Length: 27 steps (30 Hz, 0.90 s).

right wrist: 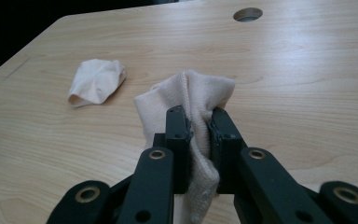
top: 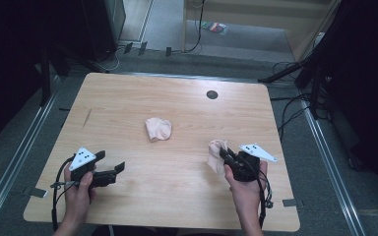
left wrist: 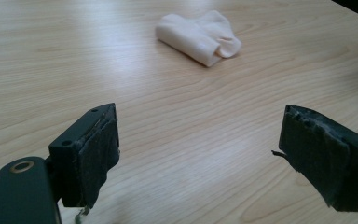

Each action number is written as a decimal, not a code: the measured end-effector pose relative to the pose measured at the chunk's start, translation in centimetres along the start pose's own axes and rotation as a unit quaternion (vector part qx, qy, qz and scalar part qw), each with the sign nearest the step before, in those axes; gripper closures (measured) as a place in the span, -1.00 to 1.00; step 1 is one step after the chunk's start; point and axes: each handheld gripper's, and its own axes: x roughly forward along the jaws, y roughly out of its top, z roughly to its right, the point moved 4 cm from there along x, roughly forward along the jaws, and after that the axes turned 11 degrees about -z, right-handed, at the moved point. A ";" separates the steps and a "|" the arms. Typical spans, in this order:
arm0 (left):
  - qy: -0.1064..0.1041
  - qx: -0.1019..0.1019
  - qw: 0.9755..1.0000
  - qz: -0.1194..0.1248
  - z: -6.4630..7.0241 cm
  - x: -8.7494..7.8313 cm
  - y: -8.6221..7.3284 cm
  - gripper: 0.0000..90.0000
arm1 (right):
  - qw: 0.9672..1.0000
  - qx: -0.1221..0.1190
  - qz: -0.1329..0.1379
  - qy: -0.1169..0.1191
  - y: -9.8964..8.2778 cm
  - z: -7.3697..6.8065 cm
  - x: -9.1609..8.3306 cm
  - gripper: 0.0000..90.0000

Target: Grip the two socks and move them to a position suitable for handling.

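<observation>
Looking down from the high view, a person's two hands reach in from the near edge of a pale wooden surface (top: 128, 98), each holding a pair of tongs. The left tongs (top: 114, 171) sit near the front left corner with their jaws spread apart and nothing between them, while the right tongs (top: 225, 153) near the front right are pinched onto a cream sock (top: 215, 156) that bunches up at their tips. A second, rolled sock (top: 157, 129) lies alone around the middle of the surface, well apart from both tongs, and a dark round hole (top: 212, 94) sits toward the far edge. From the left gripper view, the left tongs (left wrist: 198, 149) stand wide open just above the bare wood, and the rolled sock (left wrist: 198, 37) lies farther ahead. From the right gripper view, the right tongs (right wrist: 199, 135) are closed tightly on the cream sock (right wrist: 191, 95), whose fabric rises above the jaws and hangs below them; the rolled sock (right wrist: 95, 81) rests off to the left, and the round hole (right wrist: 247, 14) shows near the far edge.
</observation>
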 end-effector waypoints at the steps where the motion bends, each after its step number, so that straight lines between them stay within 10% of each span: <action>1: -0.005 0.003 1.000 -0.002 0.4 0.1 0.1 -0.71 | 1.000 -0.002 -0.001 0.001 -0.1 -0.2 0.0 0.80; 19: -0.048 0.044 0.998 -0.011 5.7 2.2 0.7 -0.72 | 0.998 -0.041 -0.026 0.036 -2.2 -5.1 2.1 0.80; 27: -0.081 0.031 0.996 -0.007 8.4 3.1 1.1 -0.74 | 0.997 -0.051 -0.042 0.044 -3.4 -7.0 3.8 0.80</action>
